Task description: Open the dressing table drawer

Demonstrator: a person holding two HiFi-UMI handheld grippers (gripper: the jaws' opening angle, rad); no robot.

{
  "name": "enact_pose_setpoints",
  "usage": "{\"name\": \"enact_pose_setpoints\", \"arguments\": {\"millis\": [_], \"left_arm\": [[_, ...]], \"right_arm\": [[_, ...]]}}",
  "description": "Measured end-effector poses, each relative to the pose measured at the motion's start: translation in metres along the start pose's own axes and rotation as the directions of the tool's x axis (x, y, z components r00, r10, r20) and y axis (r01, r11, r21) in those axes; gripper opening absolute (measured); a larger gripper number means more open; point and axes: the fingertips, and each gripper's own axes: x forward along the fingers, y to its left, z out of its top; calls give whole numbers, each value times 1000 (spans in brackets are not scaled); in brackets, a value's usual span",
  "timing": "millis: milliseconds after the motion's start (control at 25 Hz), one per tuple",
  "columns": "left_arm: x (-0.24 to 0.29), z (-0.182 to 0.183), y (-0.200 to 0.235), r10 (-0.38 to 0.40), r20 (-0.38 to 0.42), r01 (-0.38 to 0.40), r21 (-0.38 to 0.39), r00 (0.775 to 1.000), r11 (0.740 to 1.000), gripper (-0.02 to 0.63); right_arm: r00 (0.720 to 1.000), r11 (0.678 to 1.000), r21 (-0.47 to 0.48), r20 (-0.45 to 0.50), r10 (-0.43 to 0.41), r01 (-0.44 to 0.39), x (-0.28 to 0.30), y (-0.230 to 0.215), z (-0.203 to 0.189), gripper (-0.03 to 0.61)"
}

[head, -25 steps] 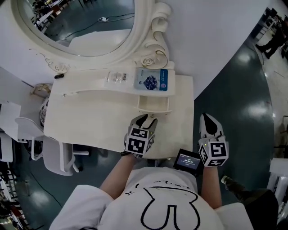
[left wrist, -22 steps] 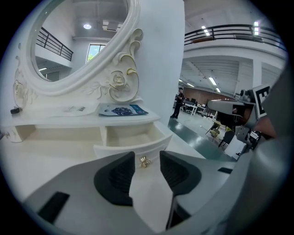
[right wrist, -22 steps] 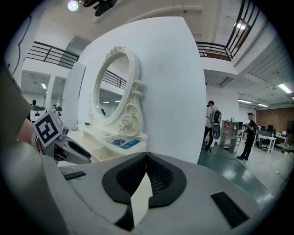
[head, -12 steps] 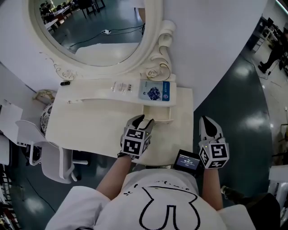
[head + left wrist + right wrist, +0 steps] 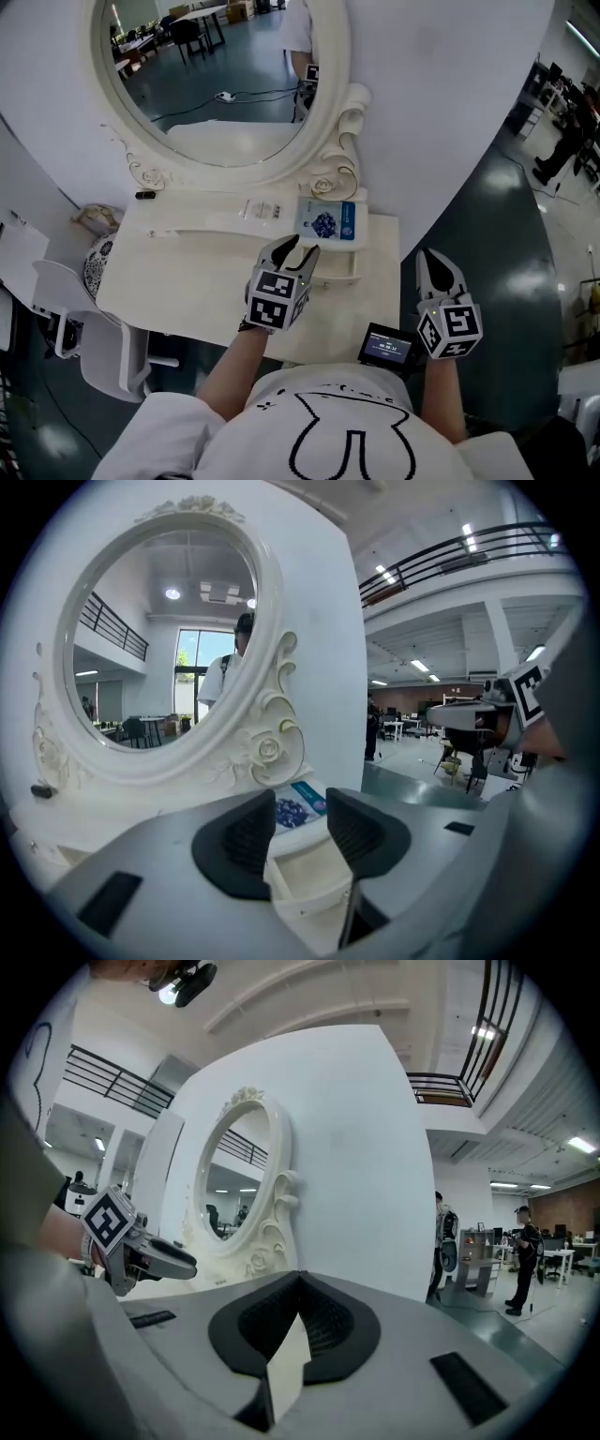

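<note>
"Where's the drawer [image 5: 335, 266]?"

"Just ahead of the left gripper [image 5: 300, 251], under the mirror [image 5: 216, 84]. It already juts toward the person, and slides along that line."

"Gripped?"

"No. The jaws gape empty, with the drawer beyond them. The right gripper [image 5: 429, 259] is closed on nothing, farther off past the table [image 5: 187, 277] edge."

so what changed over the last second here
The left gripper moved forward and now reaches over the left part of the open drawer, jaws apart, holding nothing. The head camera tilted up, showing more of the mirror. The right gripper stayed shut, right of the table; the drawer looks no further out.
</note>
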Motion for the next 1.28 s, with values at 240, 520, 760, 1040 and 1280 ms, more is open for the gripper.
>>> {"name": "enact_pose_setpoints", "arguments": {"millis": [240,520,760,1040,1280], "left_arm": [[-15,60,-1,-43,175,33,60,984,998,169],[-27,97,-1,-71,298,45,93,952,995,6],[-28,105,-2,-95,334,63,107,938,992,6],[-25,107,-4,-110,343,75,113,933,991,6],[-25,107,-7,-116,346,79,119,931,990,6]], "right_arm": [[998,998,-36,50,44,-42,10,9,32,28],[990,993,-82,111,92,-83,13,26,62,28],[988,995,-79,136,78,-68,18,27,67,28],[988,994,-71,123,89,-80,22,33,62,26],[988,992,-80,111,103,-94,23,37,60,27]]}}
